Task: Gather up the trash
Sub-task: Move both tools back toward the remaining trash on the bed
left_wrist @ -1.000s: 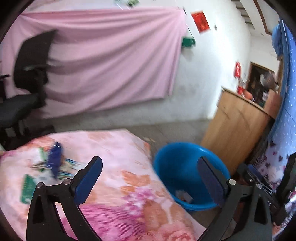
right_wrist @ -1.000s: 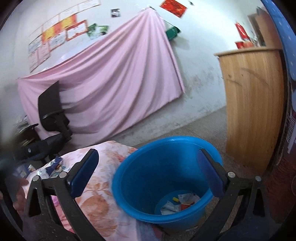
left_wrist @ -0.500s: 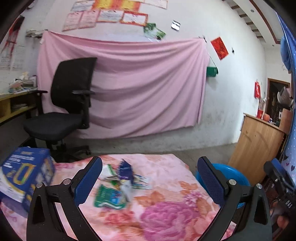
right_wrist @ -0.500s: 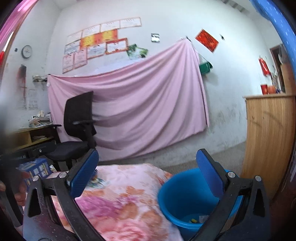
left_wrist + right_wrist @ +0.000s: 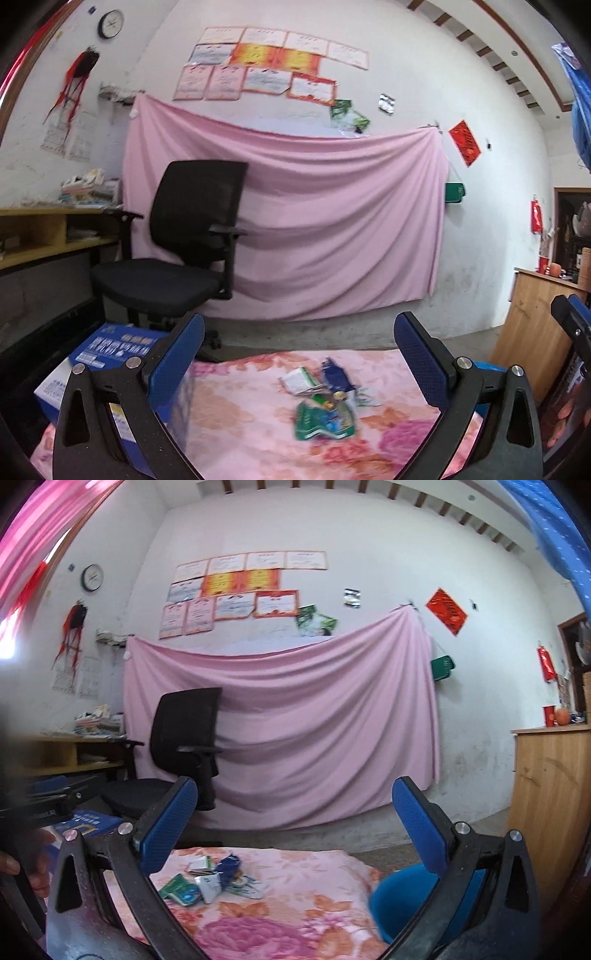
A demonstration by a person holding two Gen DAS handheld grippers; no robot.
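Floral tablecloth point(image 5: 258, 424) holds uncollected wrappers point(image 5: 323, 402); we find left gripper point(image 5: 295, 365) and right gripper point(image 5: 295, 830) spread, empty; bucket point(image 5: 399, 901) waits.

A desk point(image 5: 240, 435) draped in a pink floral cloth point(image 5: 280, 919) carries a small heap of wrappers point(image 5: 325, 402) near its middle. A blue box point(image 5: 110, 350) sits at its left end. On the floor just beside its right edge stands a blue bucket point(image 5: 399, 897).
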